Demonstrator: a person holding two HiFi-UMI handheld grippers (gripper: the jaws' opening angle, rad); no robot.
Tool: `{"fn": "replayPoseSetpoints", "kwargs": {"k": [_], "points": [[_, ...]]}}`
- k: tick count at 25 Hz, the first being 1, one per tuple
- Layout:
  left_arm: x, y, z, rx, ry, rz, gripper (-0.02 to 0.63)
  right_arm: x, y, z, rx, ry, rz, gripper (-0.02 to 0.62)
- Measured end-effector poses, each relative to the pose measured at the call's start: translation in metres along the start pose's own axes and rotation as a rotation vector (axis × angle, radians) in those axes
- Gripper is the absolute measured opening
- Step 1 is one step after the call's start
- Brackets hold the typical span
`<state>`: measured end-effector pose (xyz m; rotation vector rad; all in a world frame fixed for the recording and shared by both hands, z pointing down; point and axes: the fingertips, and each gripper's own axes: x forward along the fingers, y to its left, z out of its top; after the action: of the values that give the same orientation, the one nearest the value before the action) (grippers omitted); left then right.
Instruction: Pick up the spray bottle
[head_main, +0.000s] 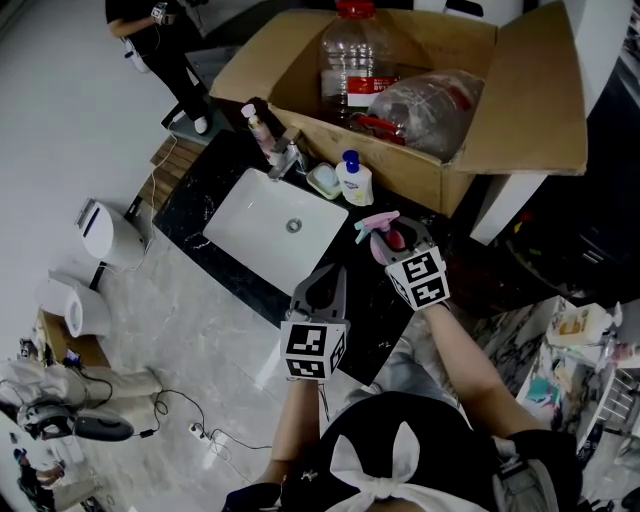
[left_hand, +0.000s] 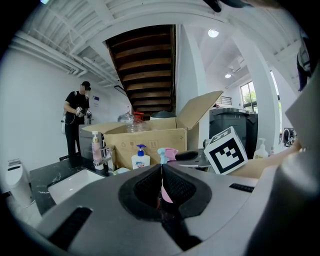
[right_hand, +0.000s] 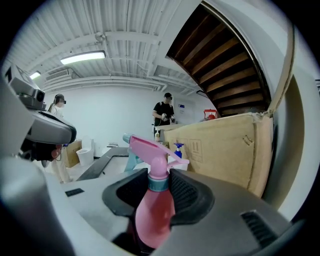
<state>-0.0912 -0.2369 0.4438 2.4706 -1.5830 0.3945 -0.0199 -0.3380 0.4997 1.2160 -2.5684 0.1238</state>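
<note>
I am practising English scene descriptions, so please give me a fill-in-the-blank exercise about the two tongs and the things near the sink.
1. The right tongs are closed on a ____ spray bottle.
2. The left tongs are shut and hold ____.
3. The white sink sits in a countertop whose colour is ____.
4. The clear bottle in the cardboard box has a cap coloured ____.
Missing words: pink; nothing; black; red.

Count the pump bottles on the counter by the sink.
2: a pink pump bottle beside the faucet, and a white bottle before the cardboard box. Others may be hidden.
</note>
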Motion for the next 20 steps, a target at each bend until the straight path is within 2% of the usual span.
{"fn": "replayPoseSetpoints", "kwargs": {"k": [20], "points": [[-0.004, -0.01, 0.002, 0.01, -0.011, -0.03, 0.026, -0.035, 0.019, 0.029, 0.011, -0.066, 0.014, 0.14]]}}
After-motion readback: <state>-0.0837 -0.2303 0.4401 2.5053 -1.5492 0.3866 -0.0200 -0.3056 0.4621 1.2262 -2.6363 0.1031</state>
